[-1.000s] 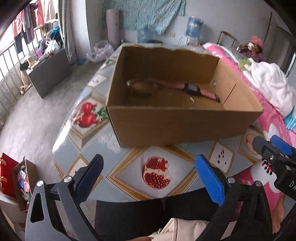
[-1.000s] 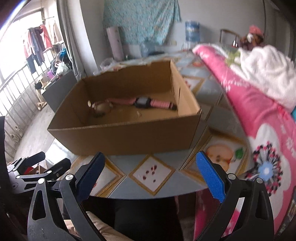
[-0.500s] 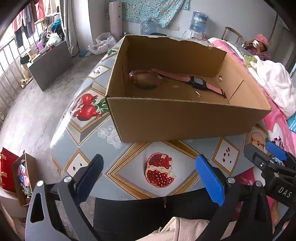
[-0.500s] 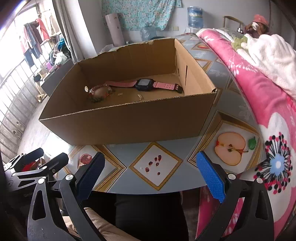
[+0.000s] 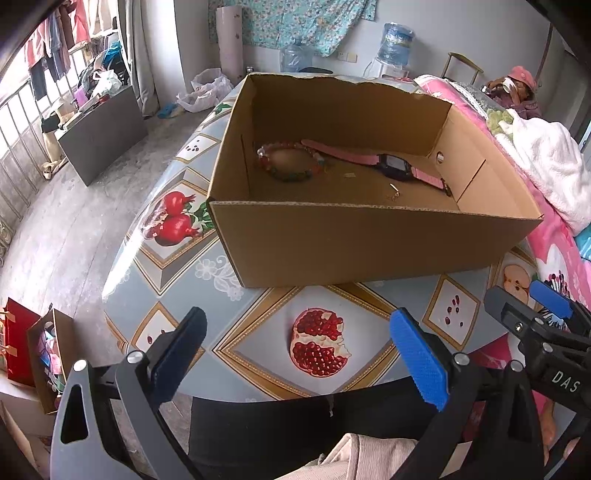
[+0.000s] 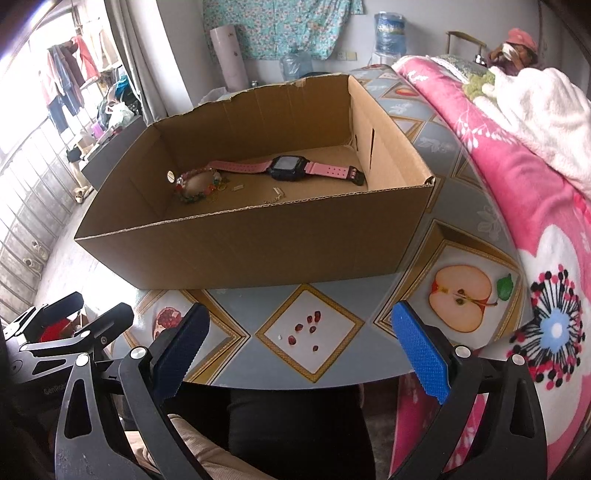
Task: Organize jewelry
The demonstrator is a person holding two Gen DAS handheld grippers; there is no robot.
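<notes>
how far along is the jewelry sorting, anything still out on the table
Looks mostly done: the pink watch and beaded bracelet lie inside the cardboard box, with a few small pieces near them. Nothing is in hand; the left gripper and right gripper are open. No jewelry shows on the visible table.

Bench (image 5: 258, 332), fruit-print cover. Right of bench: pink floral blanket (image 6: 517, 177), white towel (image 6: 546, 107). Beyond bench: water bottle (image 5: 397, 44), floral curtain (image 5: 295, 22).
</notes>
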